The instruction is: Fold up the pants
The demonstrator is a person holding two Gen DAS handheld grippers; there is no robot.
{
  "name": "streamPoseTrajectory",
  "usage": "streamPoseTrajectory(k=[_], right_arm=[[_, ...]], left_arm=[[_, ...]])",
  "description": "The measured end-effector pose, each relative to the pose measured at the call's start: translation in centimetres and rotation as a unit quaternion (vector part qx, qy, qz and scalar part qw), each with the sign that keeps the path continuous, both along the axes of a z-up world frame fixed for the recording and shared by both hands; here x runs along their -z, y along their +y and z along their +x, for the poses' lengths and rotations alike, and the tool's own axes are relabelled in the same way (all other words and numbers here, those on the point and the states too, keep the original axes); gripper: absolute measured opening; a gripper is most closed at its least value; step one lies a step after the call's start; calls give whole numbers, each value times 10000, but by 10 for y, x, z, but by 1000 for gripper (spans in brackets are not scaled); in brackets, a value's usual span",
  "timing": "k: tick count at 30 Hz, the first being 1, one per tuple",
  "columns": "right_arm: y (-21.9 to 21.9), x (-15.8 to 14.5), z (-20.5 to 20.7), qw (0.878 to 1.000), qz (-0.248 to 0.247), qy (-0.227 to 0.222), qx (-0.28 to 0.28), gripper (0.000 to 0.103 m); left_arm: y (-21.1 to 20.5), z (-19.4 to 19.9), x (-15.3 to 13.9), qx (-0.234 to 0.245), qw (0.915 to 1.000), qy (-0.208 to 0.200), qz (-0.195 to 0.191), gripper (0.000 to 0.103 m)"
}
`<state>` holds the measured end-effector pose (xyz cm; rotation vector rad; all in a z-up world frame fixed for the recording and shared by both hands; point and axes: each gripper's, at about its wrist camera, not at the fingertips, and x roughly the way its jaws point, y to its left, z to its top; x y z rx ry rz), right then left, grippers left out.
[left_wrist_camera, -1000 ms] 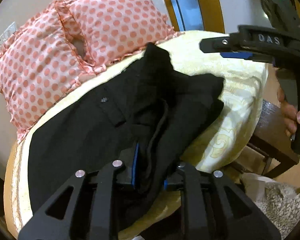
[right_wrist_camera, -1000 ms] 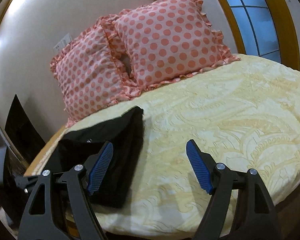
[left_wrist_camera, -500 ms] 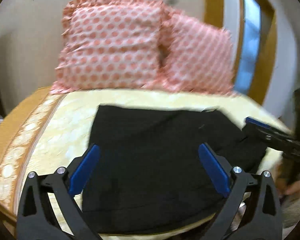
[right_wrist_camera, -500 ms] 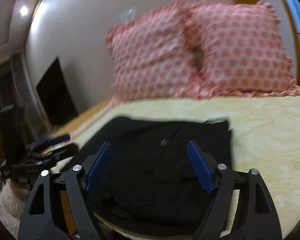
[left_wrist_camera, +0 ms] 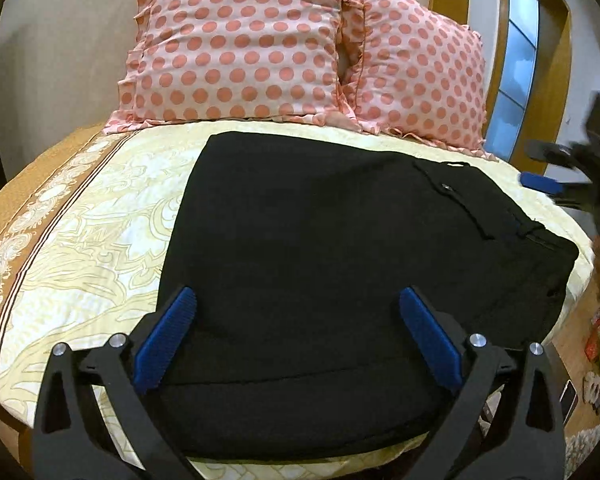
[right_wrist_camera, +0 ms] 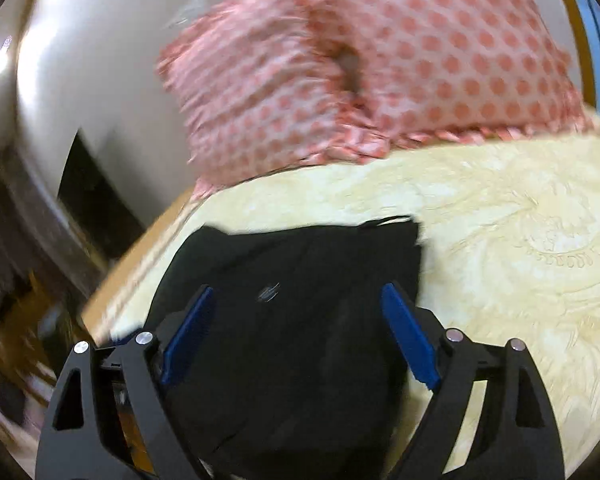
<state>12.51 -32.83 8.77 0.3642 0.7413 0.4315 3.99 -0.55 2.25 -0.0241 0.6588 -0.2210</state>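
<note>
The black pants (left_wrist_camera: pixel 340 248) lie folded flat on the yellow bedspread (left_wrist_camera: pixel 100 216), with a button and pocket seam toward the right. My left gripper (left_wrist_camera: pixel 296 328) is open and empty, its blue pads just above the near edge of the pants. My right gripper (right_wrist_camera: pixel 296 320) is open and empty over the pants (right_wrist_camera: pixel 300 340) in its blurred view. The right gripper also shows at the right edge of the left wrist view (left_wrist_camera: pixel 560 184), beyond the pants.
Two pink polka-dot pillows (left_wrist_camera: pixel 252 44) lean against the wall at the head of the bed. The bed's brown border (left_wrist_camera: pixel 28 200) runs on the left. A window with a wooden frame (left_wrist_camera: pixel 516 68) is at the right. Floor clutter (left_wrist_camera: pixel 592 380) lies past the bed's right edge.
My left gripper let go of the bunched pants and opened; the pants now lie flat and folded. Both grippers swung round to face the pillows, the right one now over the pants.
</note>
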Motion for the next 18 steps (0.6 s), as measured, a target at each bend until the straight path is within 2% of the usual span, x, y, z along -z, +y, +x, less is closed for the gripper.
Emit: streamPoseTrajectory(k=[4, 9, 12, 13, 15, 17, 18], right_arm=[[-15, 21, 42, 9969, -84, 765, 178, 77], [-17, 48, 66, 9920, 63, 1260, 60, 72], [-12, 48, 67, 9933, -26, 1154, -31, 66], [-9, 49, 66, 9939, -98, 1094, -87, 57], [-5, 50, 64, 9949, -221, 970, -183, 50], [-3, 46, 62, 9959, -198, 824, -330, 35], [-1, 42, 58, 9965, -202, 682, -428, 33]], left_arm=[[1, 0, 0, 51, 10000, -46, -28, 101], [2, -1, 1, 112, 9999, -105, -55, 101], [1, -1, 1, 118, 9998, -127, -57, 101], [1, -1, 2, 118, 9998, -137, -57, 101], [0, -1, 2, 113, 9998, -155, -48, 101], [1, -1, 2, 117, 9998, -147, -55, 101], [1, -1, 2, 116, 9998, -150, -61, 101]])
